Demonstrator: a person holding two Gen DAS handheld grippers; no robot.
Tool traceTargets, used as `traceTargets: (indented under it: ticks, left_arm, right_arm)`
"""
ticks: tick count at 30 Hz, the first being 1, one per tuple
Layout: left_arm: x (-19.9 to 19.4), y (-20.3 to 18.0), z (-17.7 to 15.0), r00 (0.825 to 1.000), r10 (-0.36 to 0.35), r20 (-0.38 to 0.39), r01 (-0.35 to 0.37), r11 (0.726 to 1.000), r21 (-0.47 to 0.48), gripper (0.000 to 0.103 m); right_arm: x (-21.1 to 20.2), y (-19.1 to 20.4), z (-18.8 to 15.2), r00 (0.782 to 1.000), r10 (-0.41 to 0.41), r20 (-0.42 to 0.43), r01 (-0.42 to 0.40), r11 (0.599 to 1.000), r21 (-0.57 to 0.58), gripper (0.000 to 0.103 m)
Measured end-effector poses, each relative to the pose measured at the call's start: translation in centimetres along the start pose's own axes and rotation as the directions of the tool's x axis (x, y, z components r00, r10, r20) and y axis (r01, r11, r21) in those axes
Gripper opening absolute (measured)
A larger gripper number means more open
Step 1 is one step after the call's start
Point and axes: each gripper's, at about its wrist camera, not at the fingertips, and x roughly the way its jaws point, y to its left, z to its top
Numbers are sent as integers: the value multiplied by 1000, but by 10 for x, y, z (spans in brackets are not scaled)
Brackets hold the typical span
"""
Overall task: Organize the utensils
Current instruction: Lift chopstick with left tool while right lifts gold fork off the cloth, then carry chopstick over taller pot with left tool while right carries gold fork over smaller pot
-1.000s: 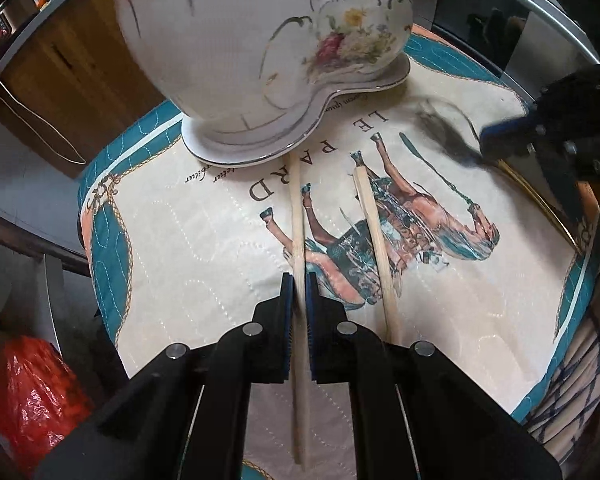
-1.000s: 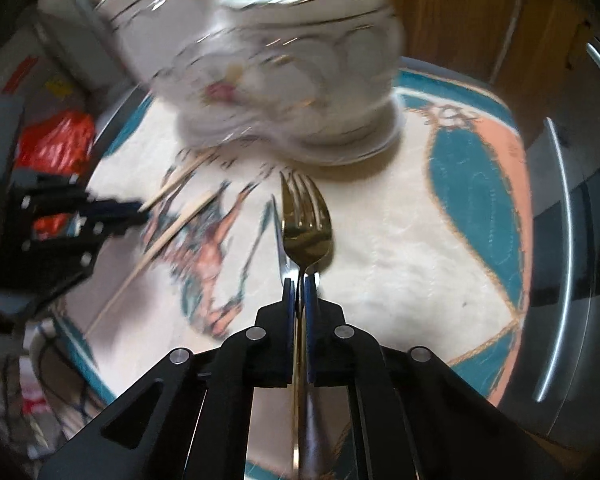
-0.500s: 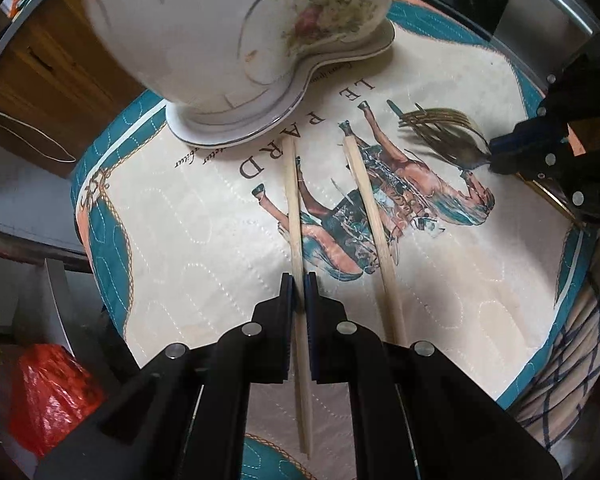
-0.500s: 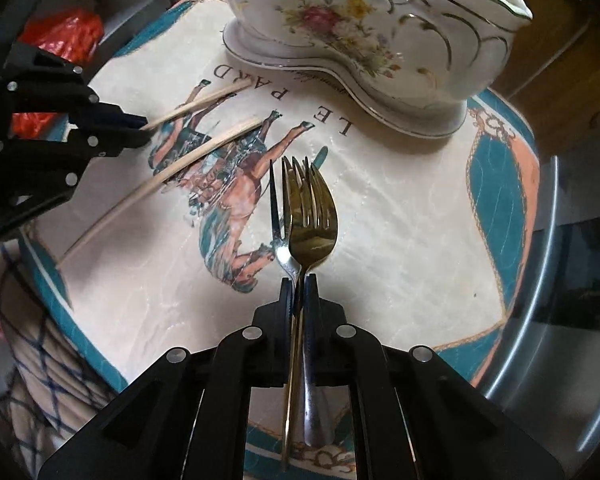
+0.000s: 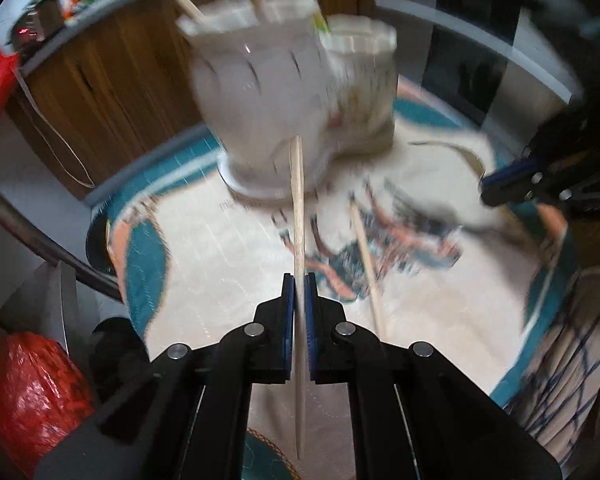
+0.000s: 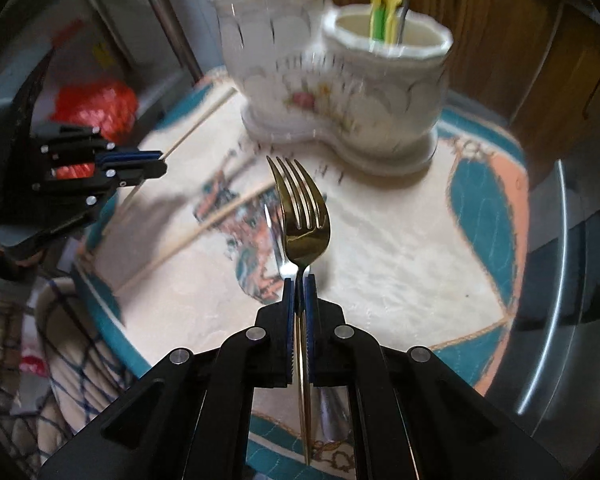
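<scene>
- Two loads in the air at once — left gripper (image 5: 299, 276) has one chopstick (image 5: 298, 216) pinched, right gripper (image 6: 299, 280) has the gold fork (image 6: 303, 208), tines forward.
- The ceramic holder (image 6: 340, 92) sits at twelve o'clock from both grippers, two cups joined on one base, on the printed mat (image 6: 400, 240).
- Best move, I reckon: chopstick to the taller cup, which already has sticks poking out; fork to the shorter cup (image 6: 388, 40) with the yellow-green utensils.
- I should tip each piece upright before lowering, and go one at a time so my grippers don't meet over the rims.
- Left jaws are nearly shut, clamped on the stick's middle — its tip overlaps the holder in my view.
- Right jaws are narrow on the fork's neck; a silvery second utensil seems to lie behind it, I can't tell if it's gripped.
- One more chopstick (image 5: 366, 256) lies flat at one o'clock of my left gripper.
</scene>
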Motion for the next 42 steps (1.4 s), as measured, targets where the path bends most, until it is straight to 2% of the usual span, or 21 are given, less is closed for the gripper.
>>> traceTargets:
  ticks: [2, 4, 7, 9, 11, 15, 17, 21, 23, 26, 29, 32, 35, 38, 42]
  left_arm:
    - [-18, 7, -3, 996, -1, 92, 5, 999, -39, 5]
    - [-30, 11, -3, 989, 13, 145, -4, 998, -66, 5]
    - [-54, 22, 1, 970, 41, 239, -11, 992, -123, 5]
    - [-70, 27, 5, 947, 53, 316, -3, 987, -158, 5]
    - [-85, 29, 11, 913, 104, 394, -28, 981, -193, 5]
    - [-94, 32, 24, 851, 133, 509, -20, 975, -220, 5]
    - [-91, 33, 34, 831, 138, 539, -14, 974, -228, 5]
    - [-86, 38, 58, 802, 136, 582, 7, 972, -236, 5]
    - [-85, 43, 69, 782, 136, 609, 21, 970, -244, 5]
    - [-84, 57, 88, 739, 138, 660, 59, 962, -267, 5]
    - [-80, 68, 103, 710, 137, 691, 101, 951, -292, 5]
    - [-76, 75, 116, 677, 106, 728, 155, 947, -282, 5]
    - [-73, 75, 125, 658, 104, 745, 162, 947, -276, 5]
    - [-65, 71, 131, 639, 99, 762, 173, 948, -268, 5]
    - [-51, 67, 123, 617, 104, 780, 182, 945, -270, 5]
  right_arm:
    - [-15, -1, -6, 997, 7, 72, -7, 1000, 0, 6]
    - [-29, 1, -6, 991, 10, 136, -10, 1000, 1, 6]
    - [-49, 0, -7, 973, 5, 230, -4, 1000, -5, 6]
    - [-55, 6, -5, 959, 2, 282, 0, 1000, -9, 6]
    - [-63, 2, -4, 944, -4, 331, 7, 1000, -8, 6]
    - [-75, -10, 2, 894, -21, 447, 13, 1000, 21, 6]
    - [-80, -14, 6, 868, -26, 495, 6, 999, 42, 6]
    - [-88, -23, 17, 833, -13, 554, -15, 999, 45, 6]
    - [-95, -25, 22, 813, -15, 582, -11, 999, 40, 6]
    - [-109, -29, 26, 775, -24, 631, 4, 999, 33, 6]
    - [-122, -33, 32, 732, -19, 681, -1, 1000, 29, 5]
    - [-134, -37, 38, 703, 3, 711, -12, 1000, 8, 5]
    - [-143, -39, 43, 676, -1, 737, -6, 1000, 7, 5]
    - [-146, -46, 52, 665, 3, 747, -17, 1000, 11, 5]
    - [-141, -51, 60, 666, 10, 746, -37, 999, 19, 5]
